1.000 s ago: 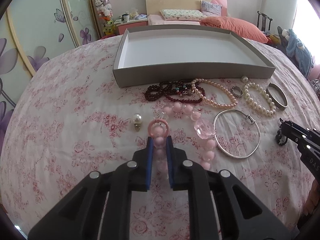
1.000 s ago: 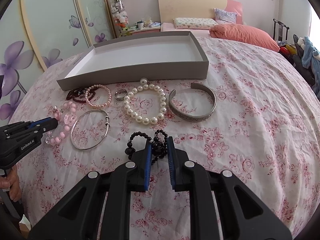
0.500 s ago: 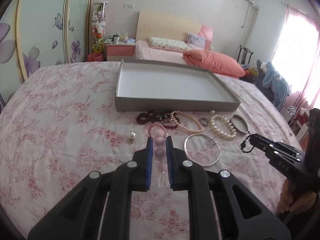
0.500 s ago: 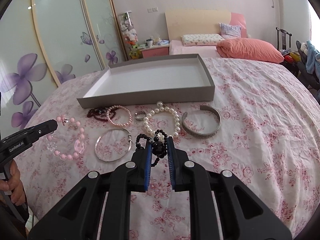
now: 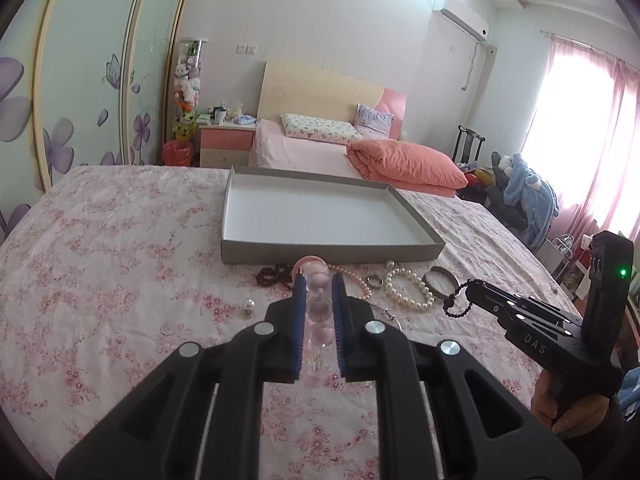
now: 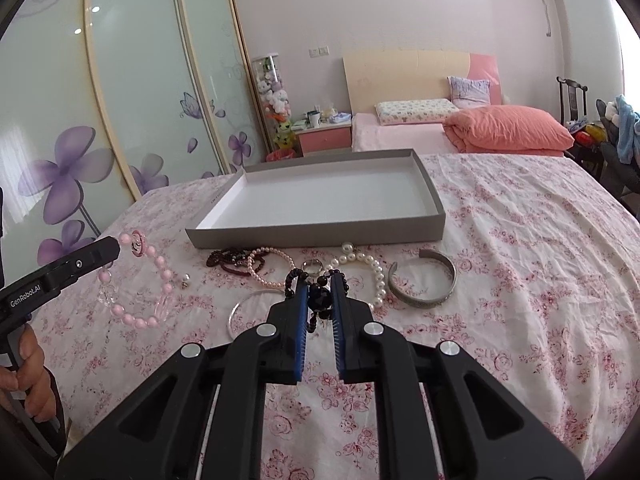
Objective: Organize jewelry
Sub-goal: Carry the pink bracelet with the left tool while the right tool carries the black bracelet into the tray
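Two handheld grippers hang above a bed spread with a pink floral sheet (image 6: 520, 264). The left gripper (image 5: 319, 280) has its jaws drawn narrow on a pink bead bracelet (image 6: 136, 280), which dangles clear of the sheet in the right wrist view. The right gripper (image 6: 319, 280) has its jaws closing to a narrow gap on a black bead bracelet (image 6: 316, 300), whose loops hang from the tip in the left wrist view.

The left tool's side reads "GenRobot.AI"; the right tool's arm reads "DAS", and a green light glows on its upright housing.

Just beyond the tips lie a dark red bead strand (image 6: 230, 258), a small-pearl strand (image 6: 264, 264), a ring (image 6: 312, 266), a white pearl bracelet (image 6: 372, 268), a silver cuff (image 6: 424, 284) and a thin silver bangle (image 6: 244, 308). Behind them sits an empty grey tray (image 6: 320, 230).
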The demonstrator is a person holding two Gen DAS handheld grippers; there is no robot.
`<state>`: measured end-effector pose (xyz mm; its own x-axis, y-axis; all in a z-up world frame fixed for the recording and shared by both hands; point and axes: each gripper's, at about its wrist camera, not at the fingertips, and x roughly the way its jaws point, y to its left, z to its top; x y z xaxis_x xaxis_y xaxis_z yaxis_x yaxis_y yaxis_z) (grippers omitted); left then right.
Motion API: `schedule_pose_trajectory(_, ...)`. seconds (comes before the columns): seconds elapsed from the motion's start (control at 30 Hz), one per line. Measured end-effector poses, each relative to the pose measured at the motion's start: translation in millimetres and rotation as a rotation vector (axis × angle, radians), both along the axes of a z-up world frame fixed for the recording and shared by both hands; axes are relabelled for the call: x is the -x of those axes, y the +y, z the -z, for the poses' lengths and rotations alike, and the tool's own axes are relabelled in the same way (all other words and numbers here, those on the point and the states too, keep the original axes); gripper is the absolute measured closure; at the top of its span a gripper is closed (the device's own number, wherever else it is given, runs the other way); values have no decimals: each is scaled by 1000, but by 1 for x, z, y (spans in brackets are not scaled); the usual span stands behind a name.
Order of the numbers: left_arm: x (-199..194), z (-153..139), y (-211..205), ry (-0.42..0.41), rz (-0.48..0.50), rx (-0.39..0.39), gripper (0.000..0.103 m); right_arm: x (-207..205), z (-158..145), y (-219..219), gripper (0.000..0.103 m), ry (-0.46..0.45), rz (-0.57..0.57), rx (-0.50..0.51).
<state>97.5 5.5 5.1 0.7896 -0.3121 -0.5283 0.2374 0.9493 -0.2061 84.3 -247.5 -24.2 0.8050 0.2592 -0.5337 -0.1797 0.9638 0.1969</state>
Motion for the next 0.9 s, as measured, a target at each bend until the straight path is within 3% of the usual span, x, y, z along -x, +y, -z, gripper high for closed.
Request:
schedule_pose_trajectory(0.4,5,-28,-10,-112,-56,-67,89,2,-33,4,91,-140,30,38)
schedule_pose_trajectory(0.9,-40,-53,-26,-187,-158,-186,89,-33,-76,2,91,-311,99,95)
